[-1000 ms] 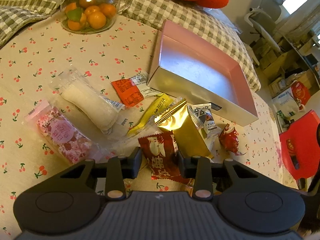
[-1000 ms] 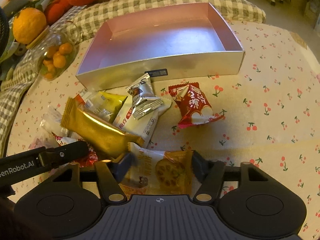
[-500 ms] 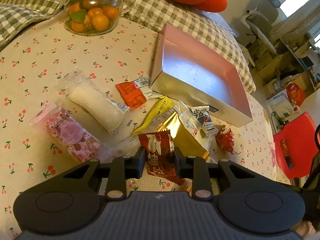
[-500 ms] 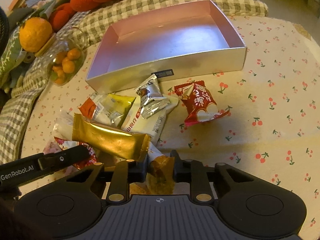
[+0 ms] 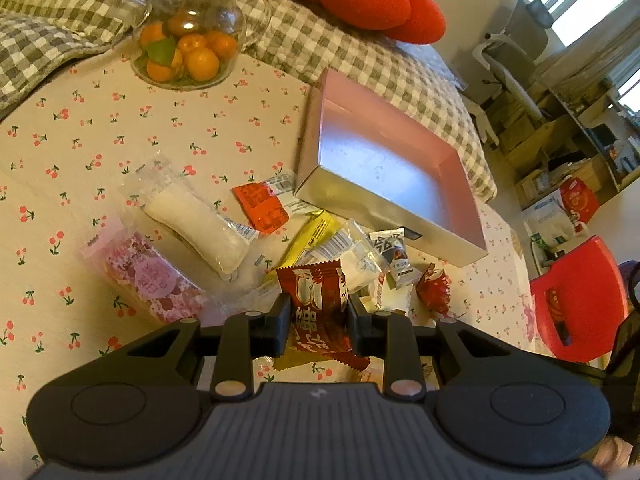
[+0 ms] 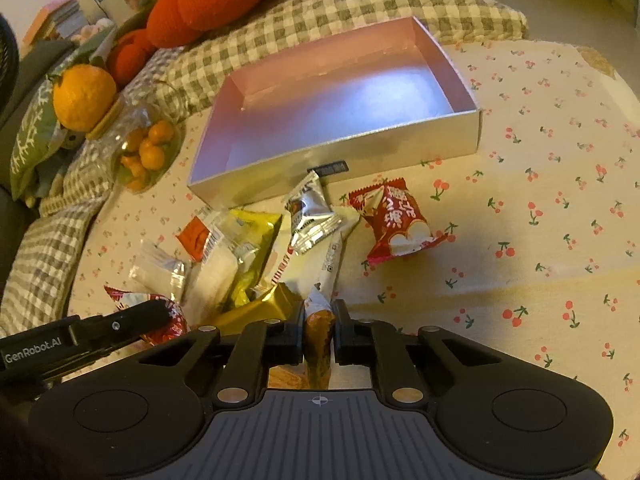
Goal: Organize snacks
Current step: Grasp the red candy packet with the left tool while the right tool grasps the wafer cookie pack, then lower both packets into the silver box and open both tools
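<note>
My left claw (image 5: 316, 314) is pinching a dark red snack packet (image 5: 316, 300) across its middle, so the wrapper stands up between the fingers with its crimped top pointing toward the open box (image 5: 384, 160). My right claw (image 6: 319, 330) is pressed tight on an orange-brown packet (image 6: 319, 336) held edge-on; gripped that way it is thin enough to carry without crushing what is inside. I think it is a biscuit or cake wrapper, though so little of it shows that I would not swear to it.

The box sits on the cherry-print worktop (image 6: 540, 208), its pink inside bare, so nothing has gone in yet. Everything else waits in a loose heap just in front of the box's near wall: a gold packet (image 6: 256, 308), a silver sachet (image 6: 310, 216) almost touching that wall, a red-and-white sweet bag (image 6: 396, 220) a little to the right of the heap, and, farther from the box on its left side, a long white bar (image 5: 196, 224) and a pink flowered packet (image 5: 148, 280). A glass jar of small oranges (image 5: 188, 44) stands well beyond the box's left end.

With both packets gripped, the sensible next step is carrying them over the near wall and laying them flat against a corner, leaving room for the rest.
</note>
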`<state>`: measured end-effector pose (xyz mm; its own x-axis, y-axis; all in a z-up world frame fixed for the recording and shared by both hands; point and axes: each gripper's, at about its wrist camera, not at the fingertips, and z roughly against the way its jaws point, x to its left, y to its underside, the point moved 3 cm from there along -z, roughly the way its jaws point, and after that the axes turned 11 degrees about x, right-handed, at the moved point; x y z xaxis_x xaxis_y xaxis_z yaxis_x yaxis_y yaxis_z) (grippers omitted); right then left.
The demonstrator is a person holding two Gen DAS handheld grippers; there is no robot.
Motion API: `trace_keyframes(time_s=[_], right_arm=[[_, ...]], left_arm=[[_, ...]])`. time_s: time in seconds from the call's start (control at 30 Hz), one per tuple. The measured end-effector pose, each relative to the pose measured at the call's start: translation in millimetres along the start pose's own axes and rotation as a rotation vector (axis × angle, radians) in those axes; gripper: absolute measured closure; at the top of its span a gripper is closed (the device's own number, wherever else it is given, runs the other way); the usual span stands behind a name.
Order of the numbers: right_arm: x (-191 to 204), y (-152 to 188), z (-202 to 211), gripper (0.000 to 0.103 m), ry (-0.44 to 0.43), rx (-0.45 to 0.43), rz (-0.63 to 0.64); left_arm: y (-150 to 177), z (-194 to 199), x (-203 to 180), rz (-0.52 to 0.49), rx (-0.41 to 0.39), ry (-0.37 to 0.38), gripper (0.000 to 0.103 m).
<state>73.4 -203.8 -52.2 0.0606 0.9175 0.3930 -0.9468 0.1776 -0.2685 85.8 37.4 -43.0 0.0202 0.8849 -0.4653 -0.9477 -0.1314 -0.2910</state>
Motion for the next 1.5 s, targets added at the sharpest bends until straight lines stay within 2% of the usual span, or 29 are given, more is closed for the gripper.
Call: trace_keyframes(time_s=[0.2, 0.57, 0.8, 1.0, 1.2, 1.5], right_arm=[[-3, -8, 17, 0.091, -0.035, -0.044, -0.025], [-26, -50, 45, 0.091, -0.117, -0.144, -0.154], [-36, -73, 38, 0.091, -0.171, -0.206, -0.223], [-49, -91, 28, 0.091, -0.211, -0.270, -0.271], [-68, -108, 10, 0.091, -0.196, -0.280, -0.317], [-81, -119, -15, 0.091, -0.134, -0.262, -0.316]], left_arm=[[-6, 7, -4, -0.003, -0.026, 0.012, 0.077], [-33, 10, -18, 0.020, -0.096, 0.009, 0.077], [-61, 1, -30, 0.030, -0.141, -0.017, 0.077], [-84, -21, -36, 0.018, -0.136, -0.034, 0.077], [-109, -39, -44, -0.010, -0.116, -0.089, 0.077], [-118, -74, -61, -0.100, -0.075, -0.214, 0.077]])
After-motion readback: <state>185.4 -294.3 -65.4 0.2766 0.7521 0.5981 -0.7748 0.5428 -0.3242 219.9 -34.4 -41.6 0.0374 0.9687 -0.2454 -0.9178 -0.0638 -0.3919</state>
